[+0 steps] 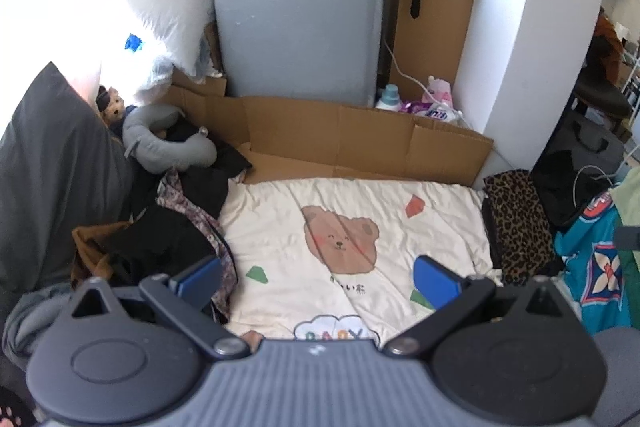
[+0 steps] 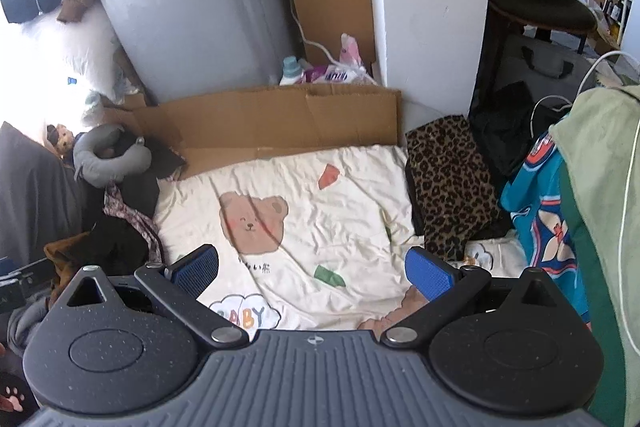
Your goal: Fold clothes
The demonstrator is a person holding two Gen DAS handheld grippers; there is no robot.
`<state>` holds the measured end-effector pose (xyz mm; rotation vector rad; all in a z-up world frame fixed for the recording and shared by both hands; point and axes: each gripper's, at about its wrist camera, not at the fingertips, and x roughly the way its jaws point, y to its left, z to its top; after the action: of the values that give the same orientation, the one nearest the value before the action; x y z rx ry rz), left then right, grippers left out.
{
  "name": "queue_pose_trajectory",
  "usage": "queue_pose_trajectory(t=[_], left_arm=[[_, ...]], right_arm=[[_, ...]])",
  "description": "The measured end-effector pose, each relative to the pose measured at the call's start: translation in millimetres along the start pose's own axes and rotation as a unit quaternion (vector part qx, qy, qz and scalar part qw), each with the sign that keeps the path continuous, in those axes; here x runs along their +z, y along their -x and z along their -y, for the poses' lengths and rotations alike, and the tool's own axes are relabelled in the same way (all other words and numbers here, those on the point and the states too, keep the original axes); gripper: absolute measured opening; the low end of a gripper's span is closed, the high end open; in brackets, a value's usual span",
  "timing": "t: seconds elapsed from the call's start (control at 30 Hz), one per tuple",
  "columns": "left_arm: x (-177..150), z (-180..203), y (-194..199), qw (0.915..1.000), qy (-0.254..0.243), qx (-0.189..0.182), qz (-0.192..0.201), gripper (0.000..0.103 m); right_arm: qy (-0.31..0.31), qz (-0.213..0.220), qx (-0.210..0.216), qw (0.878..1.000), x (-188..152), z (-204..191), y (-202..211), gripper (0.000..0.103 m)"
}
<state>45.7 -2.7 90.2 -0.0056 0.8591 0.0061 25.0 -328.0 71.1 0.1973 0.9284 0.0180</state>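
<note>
Both the left hand-held gripper (image 1: 318, 281) and right hand-held gripper (image 2: 312, 271) hover wide apart and empty above the bear-print blanket (image 1: 360, 211); a leopard-print garment (image 2: 448, 183) lies at its right edge.

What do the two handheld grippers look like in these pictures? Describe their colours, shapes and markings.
The left gripper and right gripper look alike. Each has two blue, ribbed finger pads on black angled link arms with silver pivot bolts. Behind them sit two round black discs and a grey ridged body between. The right gripper's body carries a small white crosshair mark. No cables or sleeves show on them.
</note>
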Motion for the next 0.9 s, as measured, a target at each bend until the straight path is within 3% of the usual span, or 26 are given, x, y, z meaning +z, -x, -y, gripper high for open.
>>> queue_pose_trajectory(t=[0.43,0.77,0.9], left_arm=[[-34,36,-20,0.9999,0.006,-0.009,-0.008,0.103],[-49,58,-28,0.9997,0.011,-0.017,-0.014,0.103],[-53,61,-37,0.9997,0.014,-0.003,-0.021,0.103]], right_arm=[[0.031,-0.004,-0.024,0.999,-30,-1,-24,0.102],[0.055,-0.006,-0.002,0.998,-45,-11,-33,0.102],[0.049,-0.010,0.001,0.999,-47,-6,-40,0.102]])
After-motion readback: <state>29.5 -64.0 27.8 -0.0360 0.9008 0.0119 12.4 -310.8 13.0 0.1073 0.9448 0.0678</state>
